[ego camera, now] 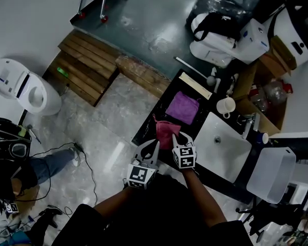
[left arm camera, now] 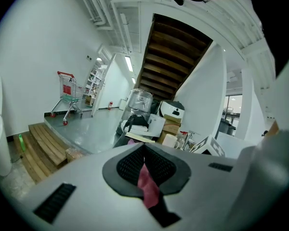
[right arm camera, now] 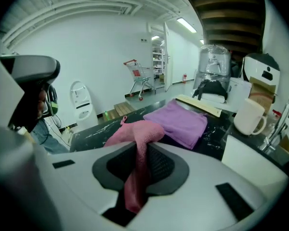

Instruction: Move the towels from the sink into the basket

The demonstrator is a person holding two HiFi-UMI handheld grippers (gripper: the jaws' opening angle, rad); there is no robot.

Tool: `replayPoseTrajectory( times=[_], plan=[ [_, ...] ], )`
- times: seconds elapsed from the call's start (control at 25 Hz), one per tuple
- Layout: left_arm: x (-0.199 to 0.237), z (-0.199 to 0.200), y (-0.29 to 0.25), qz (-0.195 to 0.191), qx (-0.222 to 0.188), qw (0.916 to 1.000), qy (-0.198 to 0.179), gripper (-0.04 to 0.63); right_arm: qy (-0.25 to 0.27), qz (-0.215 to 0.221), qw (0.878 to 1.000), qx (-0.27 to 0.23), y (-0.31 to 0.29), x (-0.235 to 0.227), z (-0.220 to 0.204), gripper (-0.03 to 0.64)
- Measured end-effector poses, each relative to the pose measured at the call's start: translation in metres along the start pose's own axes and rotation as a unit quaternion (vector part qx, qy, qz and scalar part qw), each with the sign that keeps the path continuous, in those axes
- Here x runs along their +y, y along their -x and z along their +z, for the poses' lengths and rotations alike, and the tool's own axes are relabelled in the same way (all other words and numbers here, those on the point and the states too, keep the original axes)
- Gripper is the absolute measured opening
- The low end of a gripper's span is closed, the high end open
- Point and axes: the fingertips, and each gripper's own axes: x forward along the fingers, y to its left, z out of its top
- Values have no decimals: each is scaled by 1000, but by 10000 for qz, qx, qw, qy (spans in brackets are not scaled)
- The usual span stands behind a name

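Head view puts the pink towel [ego camera: 166, 131] on the dark counter [ego camera: 209, 106], just left of the white sink [ego camera: 223, 150] rather than in it, with its near edge at your two claws. Your left claw [ego camera: 150, 148] is closed on a thin fold of the pink cloth; the left gripper view shows that strip pinched between the pads [left arm camera: 130, 165]. Your right claw [ego camera: 180, 139] is clamped on a thicker bunch of the same towel, which the right gripper view shows running up between its jaws and out onto the counter ahead. So the held edge runs left to right between your hands, and the rest of the towel lies forward of them. A purple towel [ego camera: 183, 107] lies flat further back, close against the pink one. The white tub [ego camera: 271, 174], which I take for the basket, sits beyond the sink on your right. Your right hand is the nearer one, so the carry likely goes rightward across the sink with the left hand following.
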Motion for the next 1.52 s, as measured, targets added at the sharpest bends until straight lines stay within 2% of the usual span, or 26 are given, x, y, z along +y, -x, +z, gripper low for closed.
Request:
replayPoseTrajectory(
  times=[0.16, 0.4, 0.48, 0.64, 0.84, 1.12, 1.32, 1.52],
  plan=[
    [-14, 5, -3, -150, -115, 9988, -454, 13, 107, -319, 9989, -317, 28, -4, 13, 74],
    [-40, 8, -25, -514, -156, 9982, -250, 13, 725, -828, 9912, -733, 77, -17, 32, 74],
    [-55, 6, -30, -709, -106, 9971, -240, 14, 748, -1071, 9877, -863, 100, -25, 33, 74],
    [-92, 2, -37, -1032, -38, 9936, -451, 12, 583, -1423, 9812, -1164, 142, -44, 30, 74],
    [-156, -8, -44, -1440, 26, 9872, -686, 14, 467, -1819, 9704, -1520, 200, -74, 17, 74],
    [-269, -23, -47, -1849, 113, 9777, -992, 14, 188, -2222, 9566, -1875, 297, -120, -23, 74],
    [-352, -22, -49, -2074, -32, 9717, -1129, 14, -132, -2471, 9443, -2171, 371, -155, -55, 74],
    [-430, -34, -43, -2262, -149, 9649, -1328, 14, -211, -2680, 9313, -2458, 435, -188, -88, 74]
  ],
)
